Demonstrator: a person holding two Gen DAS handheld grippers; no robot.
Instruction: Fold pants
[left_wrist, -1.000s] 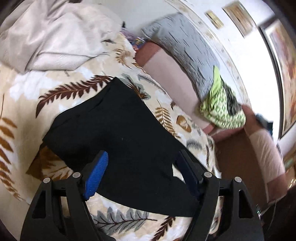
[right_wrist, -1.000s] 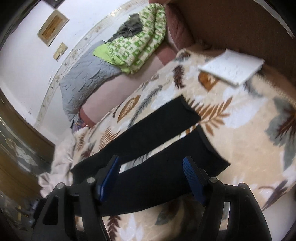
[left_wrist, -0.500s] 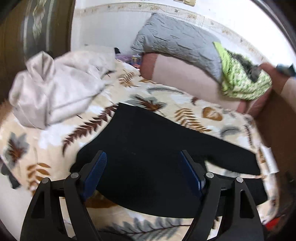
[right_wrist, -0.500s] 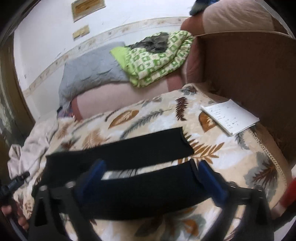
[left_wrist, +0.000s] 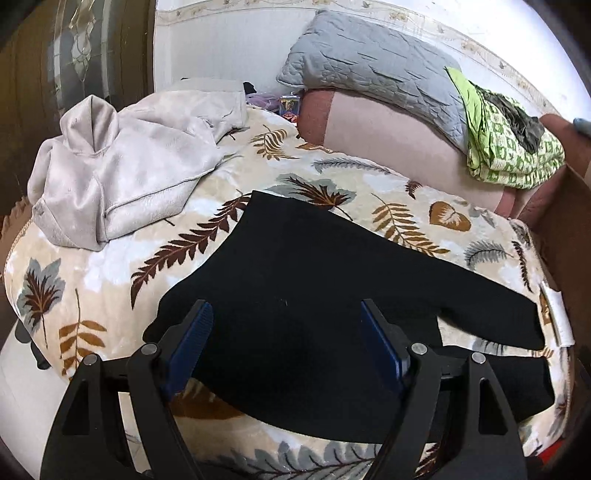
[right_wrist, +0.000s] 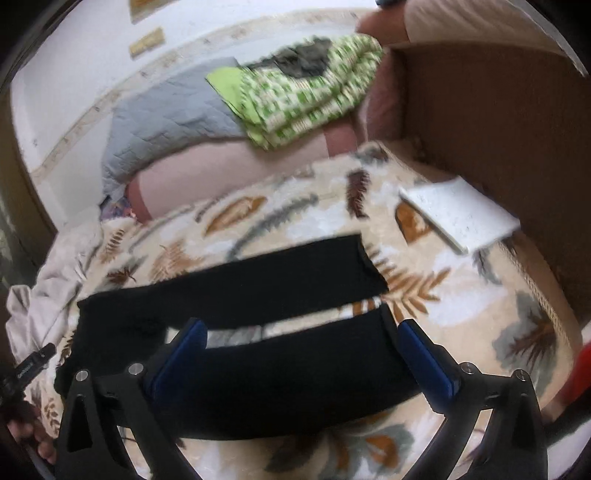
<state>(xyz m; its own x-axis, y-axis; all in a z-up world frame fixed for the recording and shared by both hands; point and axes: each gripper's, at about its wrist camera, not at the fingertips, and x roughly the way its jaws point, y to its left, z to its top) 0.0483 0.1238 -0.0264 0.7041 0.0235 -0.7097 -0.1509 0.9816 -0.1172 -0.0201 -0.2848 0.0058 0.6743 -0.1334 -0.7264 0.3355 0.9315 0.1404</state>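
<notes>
Your pants (left_wrist: 295, 288) are lying flat on the leaf-print blanket (left_wrist: 110, 266) on the bed, legs apart with a strip of blanket showing between them. Your left gripper (left_wrist: 286, 332) hovers over the waist end and your right gripper (right_wrist: 301, 349) over the near leg, both with fingers spread wide, pinching nothing. A crumpled beige hoodie (left_wrist: 122, 166) sits just beyond the waist.

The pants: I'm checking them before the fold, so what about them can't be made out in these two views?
- Pants, left wrist view: near edge hidden behind the left gripper; the nearer leg's end is partly hidden too.
- Right wrist view: motion blur hides seams and creases; the right gripper covers part of the near leg.
- Fabric detail: too dark in both.
</notes>
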